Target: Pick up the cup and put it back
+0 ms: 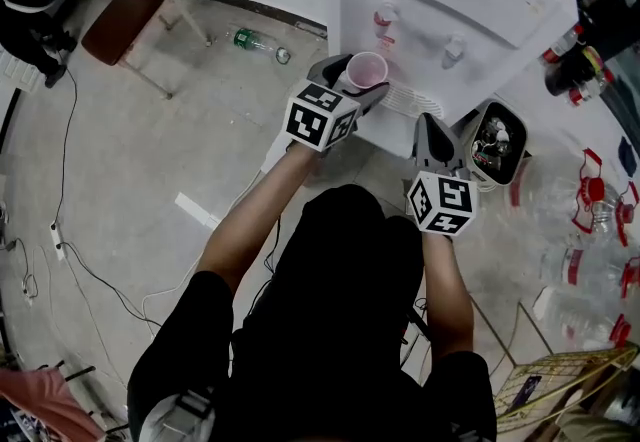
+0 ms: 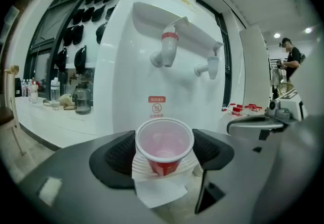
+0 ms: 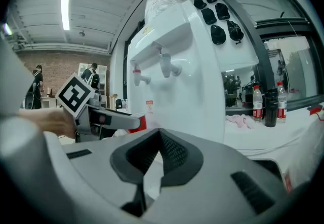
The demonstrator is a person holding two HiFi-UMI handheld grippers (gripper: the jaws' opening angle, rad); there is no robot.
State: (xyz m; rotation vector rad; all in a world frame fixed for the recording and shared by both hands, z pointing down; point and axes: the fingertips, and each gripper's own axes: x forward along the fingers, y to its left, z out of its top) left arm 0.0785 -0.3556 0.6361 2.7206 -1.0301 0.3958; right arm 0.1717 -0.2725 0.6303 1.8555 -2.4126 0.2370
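Note:
A red plastic cup with a pale inside stands upright between the dark pads of my left gripper, which is shut on it. From the head view the cup is held just in front of the white water dispenser, near its red tap. The drip tray lies right of the cup. My right gripper hangs lower right of it, its jaws pressed together on nothing. The right gripper view shows the left gripper from the side with the cup mostly hidden.
A green bottle lies on the floor left of the dispenser, beside a chair. A small appliance sits right of the right gripper. Clear water jugs crowd the right side. Cables run along the floor at left.

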